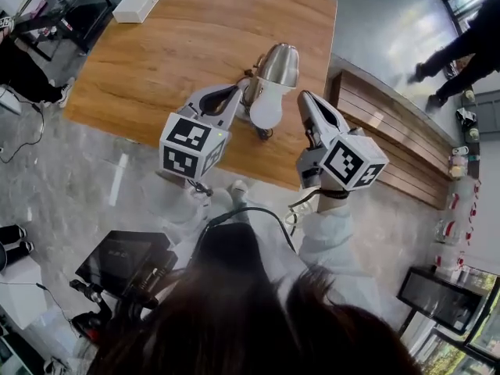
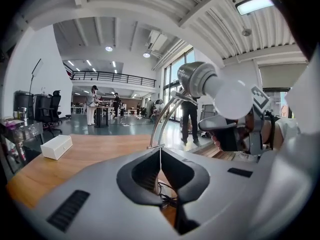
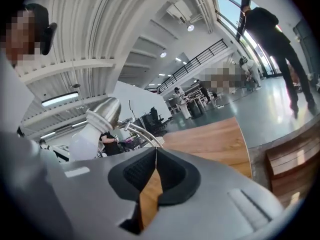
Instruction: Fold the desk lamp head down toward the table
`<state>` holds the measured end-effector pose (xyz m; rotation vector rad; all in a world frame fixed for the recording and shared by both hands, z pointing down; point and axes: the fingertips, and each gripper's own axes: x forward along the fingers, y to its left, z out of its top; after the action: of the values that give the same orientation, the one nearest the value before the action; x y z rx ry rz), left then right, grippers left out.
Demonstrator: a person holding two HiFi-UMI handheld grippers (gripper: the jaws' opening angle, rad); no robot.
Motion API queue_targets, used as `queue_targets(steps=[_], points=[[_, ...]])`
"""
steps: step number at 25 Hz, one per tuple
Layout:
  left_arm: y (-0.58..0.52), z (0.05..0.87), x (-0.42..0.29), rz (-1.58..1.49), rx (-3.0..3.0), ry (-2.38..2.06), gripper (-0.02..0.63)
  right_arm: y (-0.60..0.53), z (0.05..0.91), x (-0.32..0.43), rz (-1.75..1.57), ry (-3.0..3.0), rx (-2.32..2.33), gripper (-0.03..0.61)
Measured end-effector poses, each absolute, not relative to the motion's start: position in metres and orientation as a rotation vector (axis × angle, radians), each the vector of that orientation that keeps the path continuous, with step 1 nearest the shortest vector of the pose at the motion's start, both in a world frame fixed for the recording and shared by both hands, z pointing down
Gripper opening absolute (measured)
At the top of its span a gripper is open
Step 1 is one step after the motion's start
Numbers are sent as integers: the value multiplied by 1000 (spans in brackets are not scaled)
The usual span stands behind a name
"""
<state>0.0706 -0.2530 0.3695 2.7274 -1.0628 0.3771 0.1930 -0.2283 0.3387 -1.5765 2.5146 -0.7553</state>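
A desk lamp stands near the front edge of the wooden table (image 1: pixel 172 53), its brushed metal head (image 1: pixel 280 65) raised and tilted, with a white bulb (image 1: pixel 266 109) facing me. My left gripper (image 1: pixel 237 94) is shut and empty, just left of the bulb and apart from it. My right gripper (image 1: pixel 303 97) is shut too, just right of the bulb. In the left gripper view the lamp head (image 2: pixel 197 79) and bulb (image 2: pixel 231 98) hang above the closed jaws (image 2: pixel 160 149), on thin curved arms (image 2: pixel 167 115). In the right gripper view the head (image 3: pixel 102 111) sits up left of the jaws (image 3: pixel 156 150).
A white box (image 1: pixel 140 0) lies at the table's far left corner. A slatted wooden bench (image 1: pixel 391 143) runs along the table's right side. A person (image 1: pixel 461 53) walks on the floor beyond it. A dark screen (image 1: pixel 125 260) sits on the floor near my left.
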Motion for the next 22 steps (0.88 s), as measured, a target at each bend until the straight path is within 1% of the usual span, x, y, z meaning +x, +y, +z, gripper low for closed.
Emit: queue_targets(steps=[4, 10, 16, 19, 22], points=[[-272, 396, 79, 433, 2707, -986, 5, -258, 332, 189, -924, 2463, -1331, 12], [-296, 423, 89, 505, 2709, -893, 10, -281, 341, 185, -1321, 2345, -927, 92], [-330, 458, 101, 575, 2698, -718, 102, -324, 362, 179, -1691, 2047, -528, 175], [-338, 466, 107, 581, 2707, -647, 133, -331, 368, 173, -1790, 1979, -430, 181], [-343, 468, 118, 606, 2715, -594, 135, -333, 363, 164, -1858, 1973, -370, 181]])
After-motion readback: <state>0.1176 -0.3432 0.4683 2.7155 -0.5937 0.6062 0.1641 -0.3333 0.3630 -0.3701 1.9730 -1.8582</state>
